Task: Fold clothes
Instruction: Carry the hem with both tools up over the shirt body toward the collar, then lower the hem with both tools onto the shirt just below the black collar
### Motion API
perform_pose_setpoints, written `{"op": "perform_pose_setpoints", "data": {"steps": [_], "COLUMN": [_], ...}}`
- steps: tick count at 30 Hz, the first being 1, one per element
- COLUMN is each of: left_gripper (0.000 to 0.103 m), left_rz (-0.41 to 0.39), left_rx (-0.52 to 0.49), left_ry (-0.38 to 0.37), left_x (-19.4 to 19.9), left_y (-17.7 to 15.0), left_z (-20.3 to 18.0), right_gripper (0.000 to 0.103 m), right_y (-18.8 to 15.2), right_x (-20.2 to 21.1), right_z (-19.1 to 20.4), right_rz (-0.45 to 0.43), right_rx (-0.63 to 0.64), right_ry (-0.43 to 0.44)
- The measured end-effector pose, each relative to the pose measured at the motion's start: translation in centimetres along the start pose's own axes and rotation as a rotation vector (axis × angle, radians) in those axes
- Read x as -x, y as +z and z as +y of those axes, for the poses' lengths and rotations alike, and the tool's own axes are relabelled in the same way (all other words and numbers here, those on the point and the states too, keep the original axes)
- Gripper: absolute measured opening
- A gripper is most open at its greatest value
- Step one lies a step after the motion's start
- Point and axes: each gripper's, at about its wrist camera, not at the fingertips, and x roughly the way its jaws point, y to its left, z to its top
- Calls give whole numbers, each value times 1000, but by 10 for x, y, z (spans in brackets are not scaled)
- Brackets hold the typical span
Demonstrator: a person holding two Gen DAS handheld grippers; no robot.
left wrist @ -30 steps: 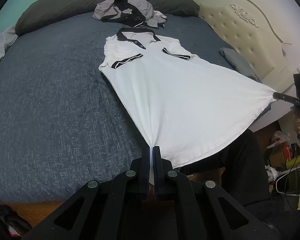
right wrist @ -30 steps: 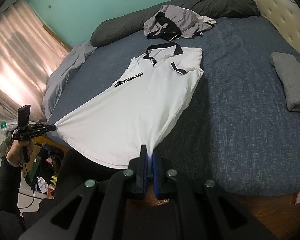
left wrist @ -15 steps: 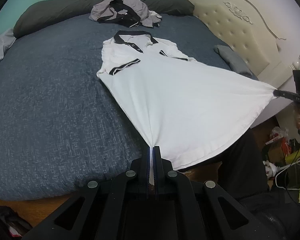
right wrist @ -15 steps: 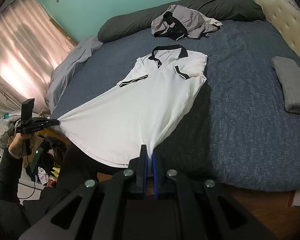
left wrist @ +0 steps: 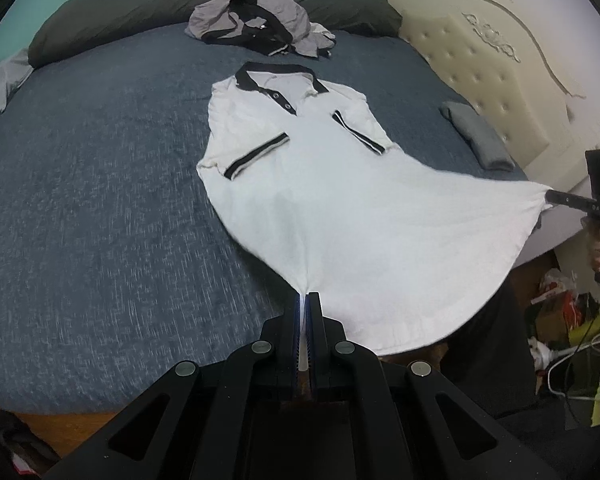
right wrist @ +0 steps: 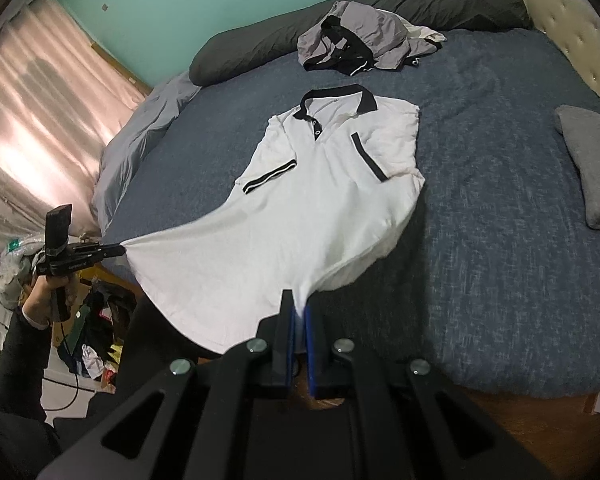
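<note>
White polo shirt (left wrist: 340, 200) is seen spread face up on the dark blue bed (left wrist: 100, 220), its collar end lying toward the long dark pillow (left wrist: 140, 12) and its hem end drawn past the near edge of the mattress. A black collar (left wrist: 256, 76) is worn at the neck, a short placket with two dark buttons runs down from it, and each short sleeve is finished with a black band edged in white. The sleeves are laid inward over the chest. The upper body rests flat with a few soft wrinkles, while the lower body is stretched taut and fanned out wide between two pinched corners of the hem. One corner is clamped in the left claw (left wrist: 304, 300), whose jaws are closed on a thin fold of the white cloth; the opposite corner is clamped likewise in the right claw (right wrist: 298, 308), its blue-lined jaws shut on the fabric. Between the two corners the hem hangs in a curve over the bed's edge. A crumpled grey and black garment (left wrist: 260, 28) lies beyond the collar, apart from the shirt, and a folded grey cloth (right wrist: 588, 168) rests on the bed near the cream tufted headboard (left wrist: 480, 60), well apart from the shirt.
</note>
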Motion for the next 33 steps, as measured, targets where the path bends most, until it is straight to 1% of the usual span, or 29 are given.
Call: {"op": "perform_pose_setpoints", "data": {"steps": [11, 16, 27, 33], "left_gripper": [3, 3, 3, 3], "left_rz": [-37, -47, -44, -49], "left_rx": [47, 63, 115, 151], "left_ry": [-3, 3, 19, 26], "left_x": [-16, -30, -65, -77], "left_y": [64, 92, 133, 151], "left_z": [30, 42, 72, 90], "right_gripper": [4, 4, 4, 4], "right_y": [63, 93, 157, 181], "right_x": [-13, -24, -63, -78], "right_z": [-26, -37, -57, -71], "right_rz": [-18, -18, 1, 9], "right_rx": [-54, -67, -81, -96], "right_ry": [-3, -11, -22, -25]}}
